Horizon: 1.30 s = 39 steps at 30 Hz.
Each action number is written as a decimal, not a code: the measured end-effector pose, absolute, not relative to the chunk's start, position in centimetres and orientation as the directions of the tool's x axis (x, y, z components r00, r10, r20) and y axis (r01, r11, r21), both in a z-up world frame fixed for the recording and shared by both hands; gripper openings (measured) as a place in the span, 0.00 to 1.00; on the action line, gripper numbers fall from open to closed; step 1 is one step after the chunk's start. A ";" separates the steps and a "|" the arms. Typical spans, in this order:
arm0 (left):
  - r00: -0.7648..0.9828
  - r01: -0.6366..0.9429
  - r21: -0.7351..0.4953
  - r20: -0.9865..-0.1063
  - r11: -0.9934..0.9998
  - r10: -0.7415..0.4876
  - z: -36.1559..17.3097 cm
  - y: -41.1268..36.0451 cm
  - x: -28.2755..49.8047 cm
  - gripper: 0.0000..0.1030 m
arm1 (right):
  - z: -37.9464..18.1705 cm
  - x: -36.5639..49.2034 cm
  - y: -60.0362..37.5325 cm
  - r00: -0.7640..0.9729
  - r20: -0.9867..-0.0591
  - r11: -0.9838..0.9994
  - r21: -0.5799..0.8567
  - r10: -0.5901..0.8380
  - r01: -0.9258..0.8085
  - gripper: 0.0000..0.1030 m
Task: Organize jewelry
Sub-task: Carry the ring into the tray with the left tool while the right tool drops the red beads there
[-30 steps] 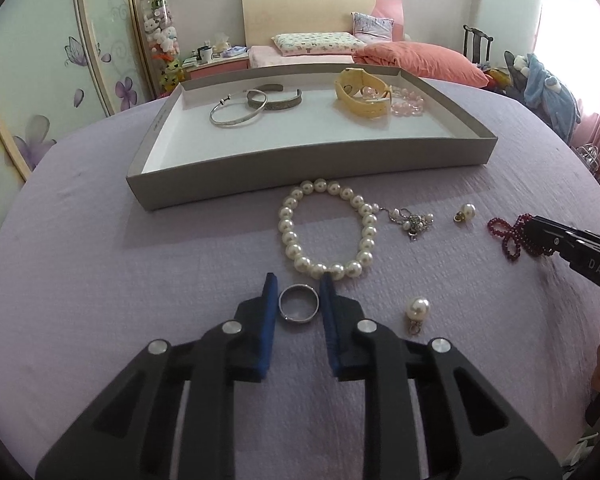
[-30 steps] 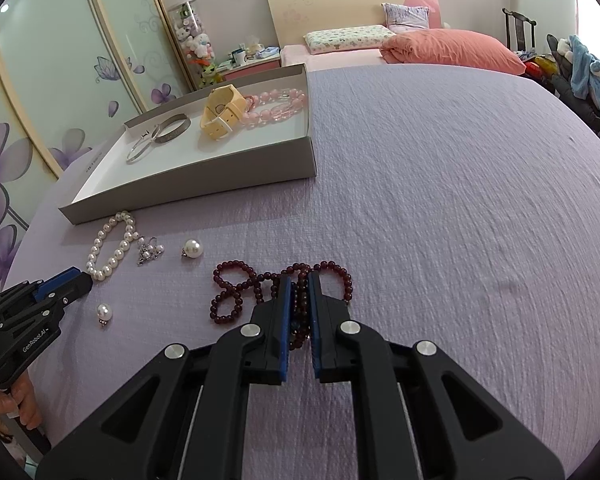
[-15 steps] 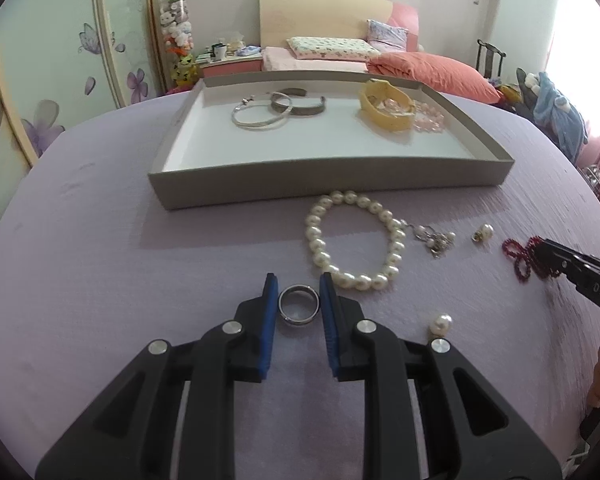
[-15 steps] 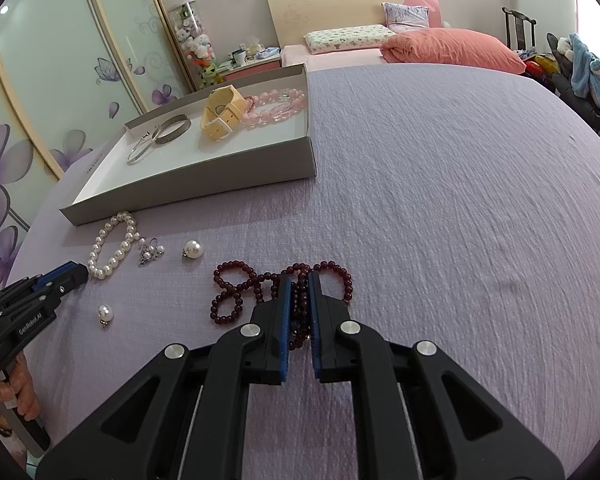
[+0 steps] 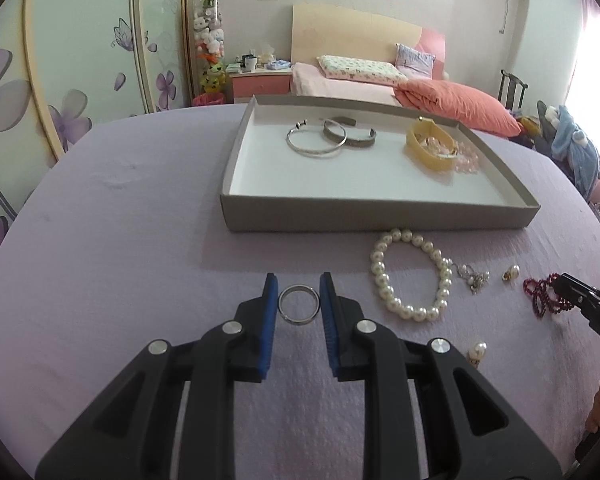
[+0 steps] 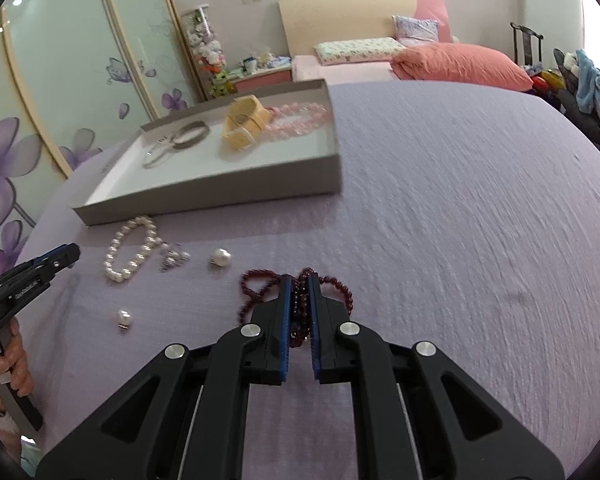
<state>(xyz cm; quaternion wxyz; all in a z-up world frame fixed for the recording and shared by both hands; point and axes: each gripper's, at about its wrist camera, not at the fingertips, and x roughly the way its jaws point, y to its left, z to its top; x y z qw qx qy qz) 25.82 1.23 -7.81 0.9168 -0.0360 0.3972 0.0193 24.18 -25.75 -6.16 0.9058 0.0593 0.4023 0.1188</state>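
**Ring lifted and carried toward tray; red beads clamped**

Item 1: silver ring (image 5: 299, 304), pinched between the blue pads of the left gripper (image 5: 299, 300). Compared with a second ago, the tray (image 5: 380, 212) has swung from dead ahead to 1 o'clock in the left view and looms larger, so the ring is travelling, not resting. Judged: delivery under way.

Item 2: red bead string (image 6: 300, 300), tongs of the right gripper (image 6: 299, 312) closed on its middle, loops trailing on the purple bedspread (image 6: 460, 240). Unmoved since a second ago (pickup made, lift pending).

Item 3: pearl bracelet (image 5: 412, 276), at 2 o'clock from the ring, loose, beside small charms.

Item 4: tray holds bangles (image 5: 328, 140) and a yellow band (image 5: 430, 150).
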 end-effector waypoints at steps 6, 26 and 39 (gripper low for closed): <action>0.699 -0.063 -0.062 -0.715 0.996 -0.001 -7.3 1.5 25.3 0.21 | -3.7 23.3 -25.3 0.701 -0.642 0.950 0.225 0.311 -0.215 0.09; 0.763 -0.036 -0.079 -0.646 0.996 -0.024 -4.0 1.4 23.7 0.21 | 3.1 22.9 -24.8 0.816 -0.456 0.934 0.216 0.354 -0.285 0.09; 0.843 -0.027 -0.057 -0.538 0.998 -0.008 0.7 1.0 26.3 0.21 | 7.2 26.7 -23.1 0.872 -0.331 0.929 0.216 0.360 -0.301 0.09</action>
